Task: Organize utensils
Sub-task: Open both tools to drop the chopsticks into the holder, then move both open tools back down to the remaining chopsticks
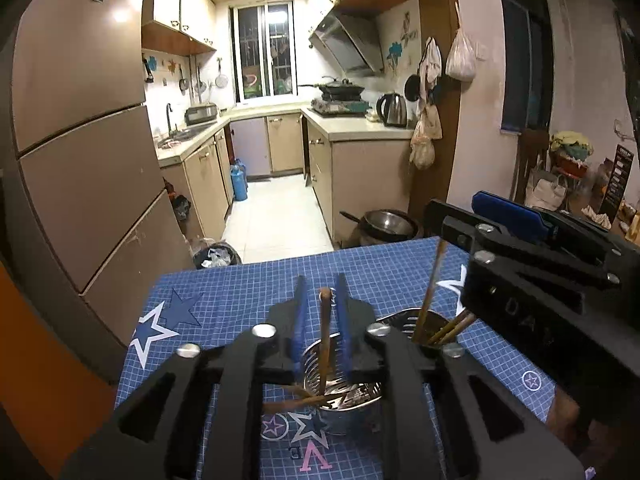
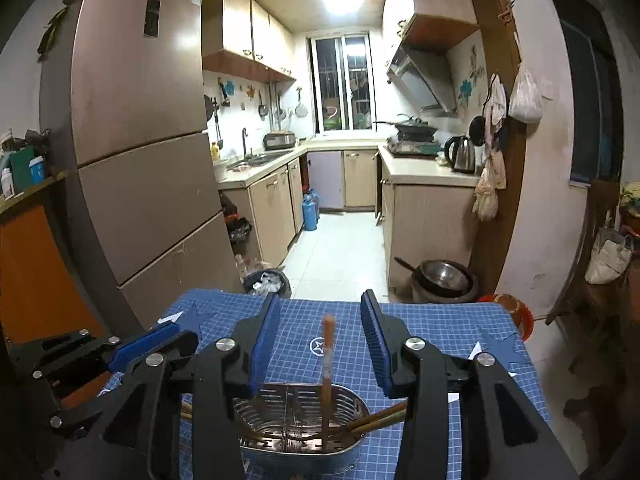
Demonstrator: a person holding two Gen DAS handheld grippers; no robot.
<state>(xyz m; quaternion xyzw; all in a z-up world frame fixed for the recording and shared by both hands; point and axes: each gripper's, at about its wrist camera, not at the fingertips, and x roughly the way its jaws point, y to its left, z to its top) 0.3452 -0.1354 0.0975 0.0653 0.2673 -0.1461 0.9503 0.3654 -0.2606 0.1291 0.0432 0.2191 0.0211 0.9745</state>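
Note:
A perforated steel utensil holder (image 1: 340,392) (image 2: 296,420) stands on the blue grid tablecloth (image 1: 240,304) (image 2: 440,332). Several wooden chopsticks lean in it. My left gripper (image 1: 323,292) is narrowly open around one upright chopstick (image 1: 325,332) whose lower end rests in the holder; the pads stand just off it. My right gripper (image 2: 320,336) is wide open above the holder, with an upright chopstick (image 2: 327,368) standing loose between its fingers. It also shows in the left wrist view (image 1: 520,248), over the holder's right side, where more chopsticks (image 1: 430,292) lean.
The table's far edge drops to the kitchen floor. A black bin (image 2: 267,283) and a pot (image 2: 444,278) stand on the floor beyond it. A tall fridge (image 2: 140,140) is at the left, a chair and clutter (image 1: 560,176) at the right.

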